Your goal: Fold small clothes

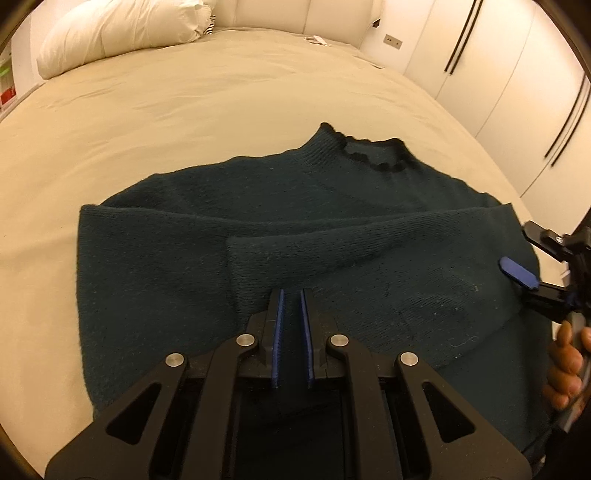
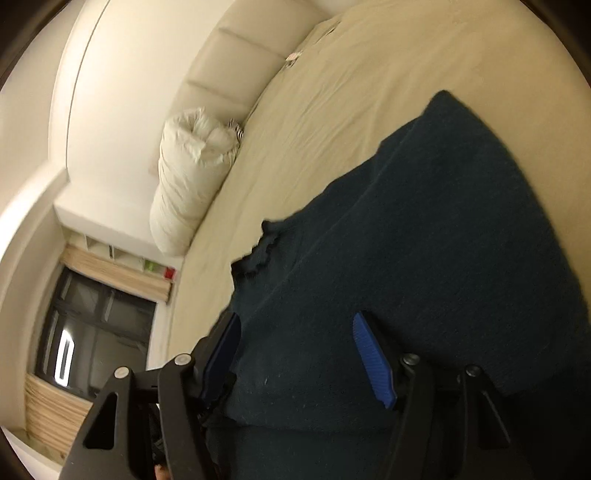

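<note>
A dark teal knit sweater (image 1: 192,236) lies flat on the beige bed (image 1: 184,103), collar (image 1: 373,157) away from me, both sleeves folded across the body. My left gripper (image 1: 291,295) is over the sweater's lower middle, its blue pads a narrow gap apart with dark knit fabric between them; it looks shut on the sweater. My right gripper (image 1: 524,254) shows at the sweater's right edge, jaws wide apart. In the right wrist view the right gripper (image 2: 295,321) is open over the sweater (image 2: 424,240), its fingers either side of the fabric.
A rolled white duvet (image 1: 118,33) lies at the bed's far left by the padded headboard (image 1: 273,14). White wardrobe doors (image 1: 498,74) stand on the right. A dark window (image 2: 92,339) shows in the right wrist view.
</note>
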Tool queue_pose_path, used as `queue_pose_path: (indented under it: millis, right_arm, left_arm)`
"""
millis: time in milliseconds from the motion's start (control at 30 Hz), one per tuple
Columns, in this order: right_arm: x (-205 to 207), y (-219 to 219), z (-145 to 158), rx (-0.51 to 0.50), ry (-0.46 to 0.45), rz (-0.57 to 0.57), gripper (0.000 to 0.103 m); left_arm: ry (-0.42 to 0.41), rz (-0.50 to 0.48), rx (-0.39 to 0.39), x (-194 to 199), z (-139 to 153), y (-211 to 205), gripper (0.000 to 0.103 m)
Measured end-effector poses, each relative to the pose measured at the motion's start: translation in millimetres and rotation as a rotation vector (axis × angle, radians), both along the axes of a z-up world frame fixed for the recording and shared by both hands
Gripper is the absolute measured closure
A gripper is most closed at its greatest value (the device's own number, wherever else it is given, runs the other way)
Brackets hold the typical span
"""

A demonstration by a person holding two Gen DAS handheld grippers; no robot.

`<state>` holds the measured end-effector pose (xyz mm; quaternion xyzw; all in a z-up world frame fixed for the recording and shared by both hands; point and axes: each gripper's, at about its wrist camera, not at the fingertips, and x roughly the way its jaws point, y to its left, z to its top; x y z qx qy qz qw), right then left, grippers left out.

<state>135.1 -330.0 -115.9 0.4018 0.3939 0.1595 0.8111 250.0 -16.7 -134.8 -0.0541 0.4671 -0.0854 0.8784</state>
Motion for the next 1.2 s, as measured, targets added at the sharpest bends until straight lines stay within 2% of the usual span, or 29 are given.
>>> queue_pose_path:
  millis: [33,100,167,233,500,633,767,867,900,933,967,1000,1033,1067,1100,1200]
  right_arm:
    - [-0.3,6.4,3.0,-0.012,0.002,0.023,0.034]
    - [-0.3,17.8,10.5,0.002,-0.021,0.069,0.034]
    - [-2.4,22.4,15.5,-0.017,-0.046,0.075,0.034]
    - [-2.5,21.6,15.3,-0.021,-0.037,0.062,0.032]
    - [-1.0,24.2,11.5,-0.002,-0.024,0.060,0.032]
    - [5.9,21.8,-3.8,0.015,0.008,0.056,0.032]
    - [3.8,-5.2,-9.6,0.088,-0.046,0.036,0.032]
    - [0.6,-48.5,-21.7,0.168,-0.072,-0.047,0.051]
    - [-2.5,-68.2,-29.5,0.207,-0.063,-0.091,0.069]
    - [-8.1,-87.9,-36.2,0.249,-0.048,-0.136,0.080]
    - [-15.9,-105.0,-39.0,0.262,-0.028,-0.187,0.080]
    - [-32.2,-124.4,-33.4,0.224,-0.025,-0.266,0.064]
    - [-46.3,-136.2,-26.6,0.185,-0.034,-0.323,0.044]
    - [-66.7,-148.5,-16.4,0.153,-0.065,-0.383,0.038]
    - [-79.6,-153.6,-8.9,0.136,-0.085,-0.397,0.030]
    - [-112.2,-151.8,16.4,0.007,-0.107,-0.339,0.029]
  left_arm:
    - [-0.002,0.005,0.021,-0.5,0.1,-3.0,0.093]
    - [-0.026,0.002,0.122,-9.7,-1.2,-2.1,0.093]
    - [-0.059,0.000,0.227,-16.3,-4.9,-12.0,0.093]
    - [-0.075,0.005,0.283,-20.3,-8.3,-14.6,0.092]
    - [-0.077,0.051,0.331,-28.8,-14.7,14.4,0.092]
    - [-0.073,0.063,0.319,-27.0,-17.8,20.0,0.092]
    - [-0.087,0.062,0.320,-28.2,-19.4,19.8,0.092]
    - [-0.091,0.063,0.303,-32.1,-17.4,23.6,0.092]
    - [-0.095,0.065,0.287,-32.8,-16.2,25.3,0.092]
    - [-0.100,0.065,0.269,-34.8,-13.7,27.7,0.092]
    - [-0.106,0.063,0.240,-38.2,-9.6,31.2,0.092]
    - [-0.108,0.066,0.218,-43.3,-5.3,35.4,0.092]
    - [-0.108,0.074,0.185,-50.5,0.0,40.8,0.092]
    - [-0.105,0.083,0.165,-59.4,5.0,46.3,0.092]
    - [-0.103,0.083,0.146,-67.5,9.0,50.0,0.092]
    - [-0.131,0.054,0.082,-101.4,25.7,59.9,0.092]
